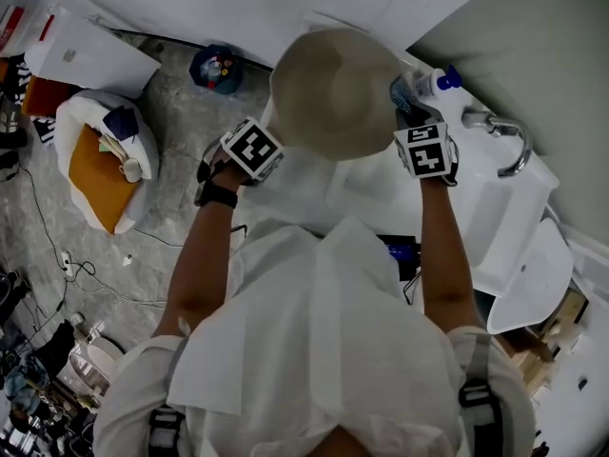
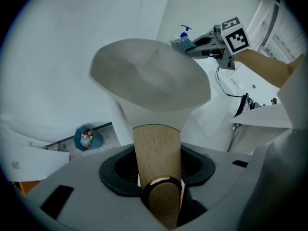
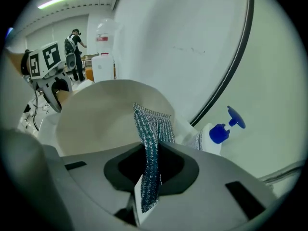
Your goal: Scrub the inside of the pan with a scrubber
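Observation:
A cream pan [image 1: 333, 93] with a wooden handle [image 2: 156, 150] is held up over the white sink [image 1: 519, 212]. My left gripper [image 2: 161, 189] is shut on that handle, with the pan [image 2: 149, 81] tilted ahead of it. My right gripper [image 3: 144, 198] is shut on a teal mesh scrubber [image 3: 150, 143], which sticks up in front of the pan [image 3: 96, 117]. In the left gripper view the right gripper [image 2: 195, 46] brings the scrubber [image 2: 182, 44] to the pan's far rim; whether they touch I cannot tell. In the head view the jaws of both grippers are hidden.
A white soap bottle with a blue pump [image 3: 219, 133] stands by the wall next to the chrome tap [image 1: 497, 129]. On the grey floor lie a white bag with an orange item [image 1: 100, 165], a blue round object [image 1: 217, 68] and cables [image 1: 81, 269].

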`<state>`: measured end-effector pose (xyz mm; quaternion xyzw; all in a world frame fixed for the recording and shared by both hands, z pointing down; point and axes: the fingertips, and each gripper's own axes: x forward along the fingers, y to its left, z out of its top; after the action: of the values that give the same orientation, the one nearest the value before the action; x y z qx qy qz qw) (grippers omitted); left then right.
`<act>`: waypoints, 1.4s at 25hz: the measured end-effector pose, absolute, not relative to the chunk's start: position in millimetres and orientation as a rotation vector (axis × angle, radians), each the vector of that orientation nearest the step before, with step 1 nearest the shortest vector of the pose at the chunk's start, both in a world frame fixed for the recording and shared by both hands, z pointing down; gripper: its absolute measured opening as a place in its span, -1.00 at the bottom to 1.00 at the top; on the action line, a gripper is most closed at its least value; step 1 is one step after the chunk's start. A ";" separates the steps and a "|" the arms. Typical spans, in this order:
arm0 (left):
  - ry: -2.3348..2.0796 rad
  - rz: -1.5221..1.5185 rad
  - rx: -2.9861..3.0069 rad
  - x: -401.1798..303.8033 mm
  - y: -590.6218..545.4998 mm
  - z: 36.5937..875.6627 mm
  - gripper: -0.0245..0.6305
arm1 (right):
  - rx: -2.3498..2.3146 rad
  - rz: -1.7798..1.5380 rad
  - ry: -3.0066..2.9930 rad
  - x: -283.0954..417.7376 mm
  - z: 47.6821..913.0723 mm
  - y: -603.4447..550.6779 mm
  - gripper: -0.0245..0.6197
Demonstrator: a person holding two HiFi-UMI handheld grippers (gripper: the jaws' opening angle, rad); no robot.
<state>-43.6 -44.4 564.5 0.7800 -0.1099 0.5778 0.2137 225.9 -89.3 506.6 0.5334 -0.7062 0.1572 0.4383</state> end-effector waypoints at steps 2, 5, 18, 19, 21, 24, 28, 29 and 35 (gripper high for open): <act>-0.303 1.597 2.166 -43.0 -45.1 565.3 -0.29 | 1.320 0.424 -1.780 221.1 507.4 -80.9 -0.78; -0.299 1.593 2.164 -43.7 -44.8 566.2 -0.30 | 1.277 0.541 -1.830 208.6 508.5 -59.8 -0.78; -0.298 1.642 2.123 -50.7 -41.8 564.5 -0.30 | 1.250 0.542 -1.763 210.5 510.5 -57.3 -0.78; -0.297 1.638 2.128 -49.4 -42.0 565.1 -0.30 | 1.268 0.521 -1.741 218.4 510.6 -68.6 -0.78; -0.289 1.612 2.157 -44.1 -43.1 566.8 -0.30 | 1.287 0.500 -1.707 228.9 511.7 -87.6 -0.78; -0.284 1.608 2.164 -43.5 -43.5 567.6 -0.30 | 1.288 0.486 -1.664 235.2 513.8 -109.4 -0.78; -0.279 1.610 2.168 -42.5 -45.1 567.6 -0.30 | 1.304 0.386 -1.642 233.0 504.8 -153.7 -0.78; -0.277 1.610 2.168 -42.4 -44.9 567.6 -0.30 | 1.301 0.411 -1.614 234.8 507.5 -157.9 -0.78; -0.270 1.614 2.170 -42.5 -45.2 568.0 -0.30 | 1.170 0.355 -1.548 221.7 508.7 -197.3 -0.78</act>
<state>-42.5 -45.2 568.0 0.7805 -0.0970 0.5805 0.2105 221.7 -197.3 508.7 0.4946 -0.6545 0.1500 0.5518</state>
